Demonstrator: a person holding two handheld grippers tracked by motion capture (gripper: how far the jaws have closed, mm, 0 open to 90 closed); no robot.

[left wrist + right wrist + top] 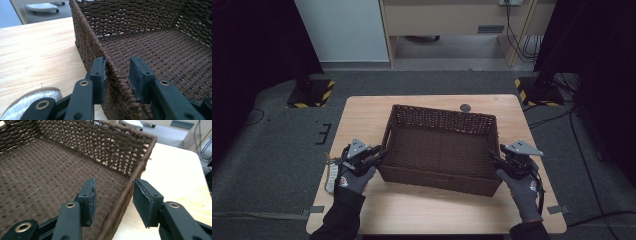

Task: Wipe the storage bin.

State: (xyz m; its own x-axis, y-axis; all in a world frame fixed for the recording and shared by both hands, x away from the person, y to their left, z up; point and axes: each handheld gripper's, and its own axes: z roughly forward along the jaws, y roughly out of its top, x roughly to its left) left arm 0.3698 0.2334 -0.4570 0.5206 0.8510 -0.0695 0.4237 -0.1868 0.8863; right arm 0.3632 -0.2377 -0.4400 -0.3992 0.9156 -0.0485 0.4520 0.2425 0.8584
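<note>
A dark brown woven basket (442, 114) stands empty on the middle of the wooden table (362, 120), turned slightly askew. My left gripper (382, 152) straddles the basket's left wall (85, 37). Seen in the left gripper view, the left gripper (117, 67) has its outer pad (100, 72) against the rim, and its inner pad (140, 75) stands a little off it. My right gripper (493, 156) straddles the right wall (140, 167). In the right gripper view, the right gripper (113, 192) is open, with a gap on both sides of the rim.
A grey furry object (331, 177) lies at the table's left edge beside the left hand, also seen low in the left gripper view (30, 100). A small dark disc (465, 107) sits behind the basket. Bare wood runs along the front of the table.
</note>
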